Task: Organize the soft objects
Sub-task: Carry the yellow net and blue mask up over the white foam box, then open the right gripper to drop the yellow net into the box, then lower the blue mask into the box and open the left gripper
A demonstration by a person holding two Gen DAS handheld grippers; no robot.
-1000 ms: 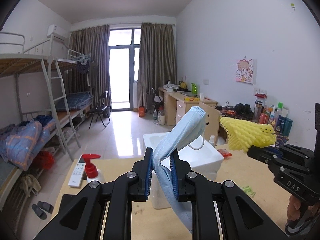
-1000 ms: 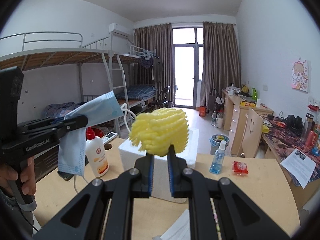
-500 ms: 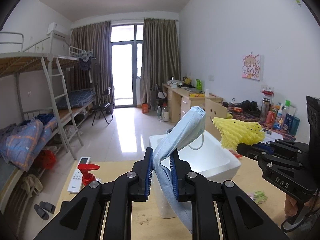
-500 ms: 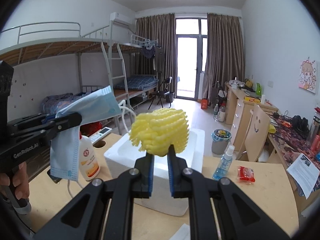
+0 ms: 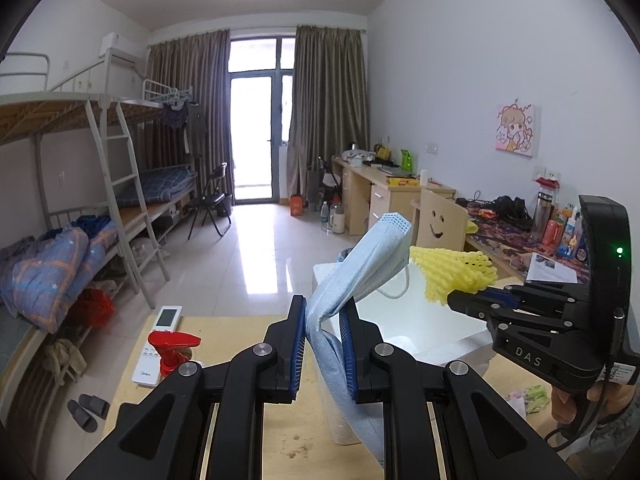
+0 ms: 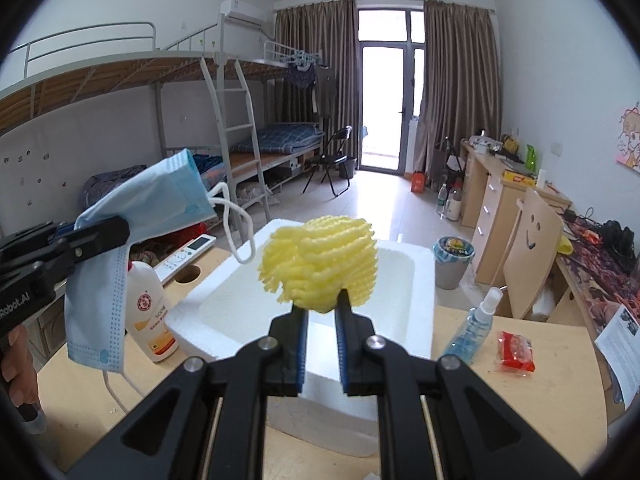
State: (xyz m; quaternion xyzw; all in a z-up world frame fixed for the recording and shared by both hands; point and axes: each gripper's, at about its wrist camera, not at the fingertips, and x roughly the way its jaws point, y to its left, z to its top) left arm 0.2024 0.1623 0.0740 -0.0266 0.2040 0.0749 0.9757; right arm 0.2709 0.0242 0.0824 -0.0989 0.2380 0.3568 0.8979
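My left gripper (image 5: 323, 320) is shut on a light blue face mask (image 5: 366, 264), held in the air at the left edge of a white foam box (image 5: 432, 320). The mask (image 6: 140, 240) hangs from that gripper (image 6: 108, 236) in the right wrist view, its ear loop dangling. My right gripper (image 6: 321, 308) is shut on a yellow foam fruit net (image 6: 320, 266), held above the open foam box (image 6: 420, 280). In the left wrist view the net (image 5: 452, 274) sticks out of the right gripper (image 5: 452, 300) over the box.
On the wooden table (image 6: 520, 392) stand a white bottle with a red pump (image 6: 150, 320), a remote control (image 5: 158, 346), a blue spray bottle (image 6: 474, 330) and a red packet (image 6: 516, 352). A paper sheet (image 6: 618, 344) lies at the right edge.
Both grippers have moved forward toward the foam box with their loads. The yellow net now hangs over the box opening and the mask is closer to the net.
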